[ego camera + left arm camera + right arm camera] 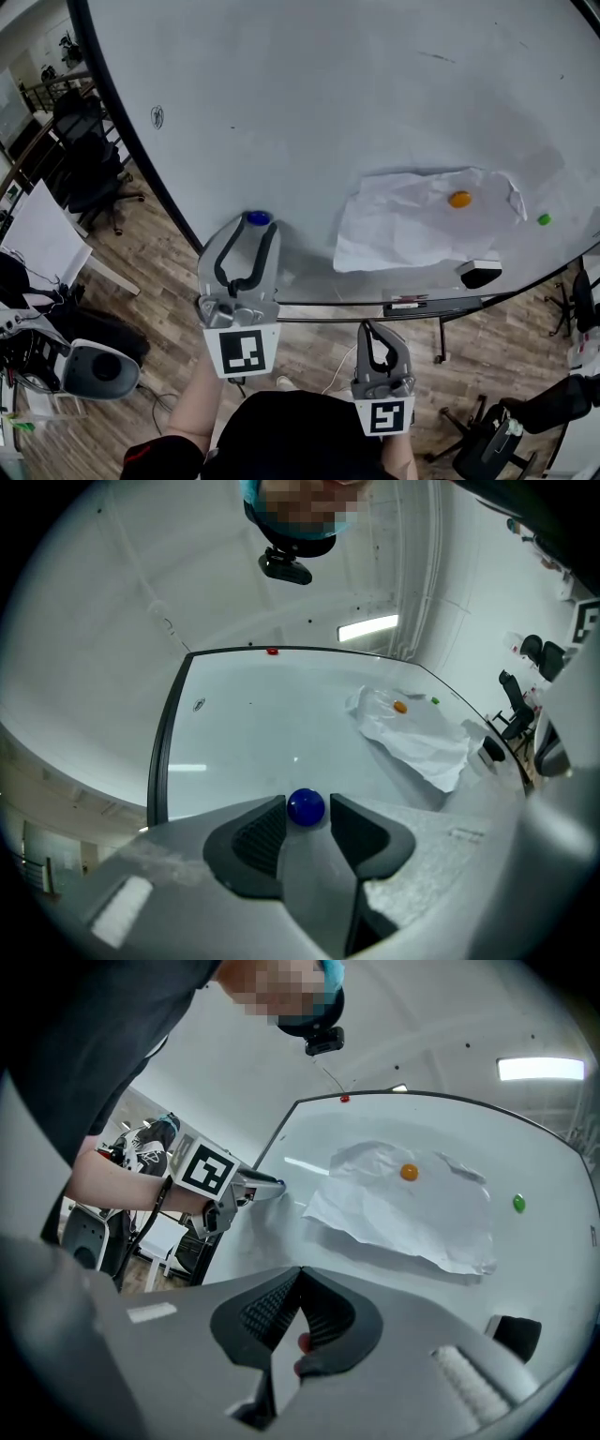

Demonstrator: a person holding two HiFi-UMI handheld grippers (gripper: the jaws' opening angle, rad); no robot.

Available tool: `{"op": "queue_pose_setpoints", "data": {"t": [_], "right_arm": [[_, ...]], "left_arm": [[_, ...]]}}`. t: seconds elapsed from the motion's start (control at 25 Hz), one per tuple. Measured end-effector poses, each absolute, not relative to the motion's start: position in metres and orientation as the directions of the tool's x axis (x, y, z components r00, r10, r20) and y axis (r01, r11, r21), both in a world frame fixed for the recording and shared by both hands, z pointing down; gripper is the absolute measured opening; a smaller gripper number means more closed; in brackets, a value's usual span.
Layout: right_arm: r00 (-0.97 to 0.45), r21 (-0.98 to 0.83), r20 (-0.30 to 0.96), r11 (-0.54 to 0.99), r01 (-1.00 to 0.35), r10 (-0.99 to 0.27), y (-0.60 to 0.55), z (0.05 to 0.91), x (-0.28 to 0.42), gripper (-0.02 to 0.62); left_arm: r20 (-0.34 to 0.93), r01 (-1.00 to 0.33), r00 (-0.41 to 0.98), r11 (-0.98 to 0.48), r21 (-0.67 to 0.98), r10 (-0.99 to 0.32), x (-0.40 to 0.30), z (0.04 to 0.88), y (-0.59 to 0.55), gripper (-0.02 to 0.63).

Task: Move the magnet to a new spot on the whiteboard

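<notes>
A round blue magnet (259,218) (306,807) sits on the whiteboard (328,94) (281,724) near its lower left edge. My left gripper (253,231) (307,810) stands open at the board, the magnet right between its fingertips with a small gap on each side; the pads do not press on it. That gripper (270,1188) also shows in the right gripper view. My right gripper (375,328) (298,1274) hangs below the board's tray, shut with nothing between its pads.
A crumpled white paper (412,225) (403,1208) is pinned by an orange magnet (459,199) (409,1173). A green magnet (544,219) lies to its right, a red one (272,652) on the far edge. A black eraser (480,273) rests near the tray (422,306). Office chairs (89,159) stand left.
</notes>
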State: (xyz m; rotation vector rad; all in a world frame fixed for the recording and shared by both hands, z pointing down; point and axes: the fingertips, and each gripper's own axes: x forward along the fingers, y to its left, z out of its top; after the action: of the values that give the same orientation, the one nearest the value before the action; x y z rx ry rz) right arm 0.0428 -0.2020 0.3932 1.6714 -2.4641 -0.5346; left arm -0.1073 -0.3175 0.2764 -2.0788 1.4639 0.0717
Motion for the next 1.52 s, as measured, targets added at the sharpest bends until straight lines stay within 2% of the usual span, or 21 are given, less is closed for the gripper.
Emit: {"op": "queue_pose_setpoints", "data": {"t": [0.8,1.52], "right_arm": [[-0.354,0.347,-0.124,0.294,-0.891,-0.927,-0.191,0.387,0.067,0.002],[-0.375,0.346,-0.119,0.316,-0.883,-0.919,-0.188,0.387,0.069,0.002]], "left_arm": [[-0.373,-0.923,0.251,-0.104,-0.371,-0.893,-0.110,0.275,-0.320,0.135],[-0.339,-0.921,0.248,-0.113,-0.372,-0.908,-0.114,0.271,-0.315,0.130]]}}
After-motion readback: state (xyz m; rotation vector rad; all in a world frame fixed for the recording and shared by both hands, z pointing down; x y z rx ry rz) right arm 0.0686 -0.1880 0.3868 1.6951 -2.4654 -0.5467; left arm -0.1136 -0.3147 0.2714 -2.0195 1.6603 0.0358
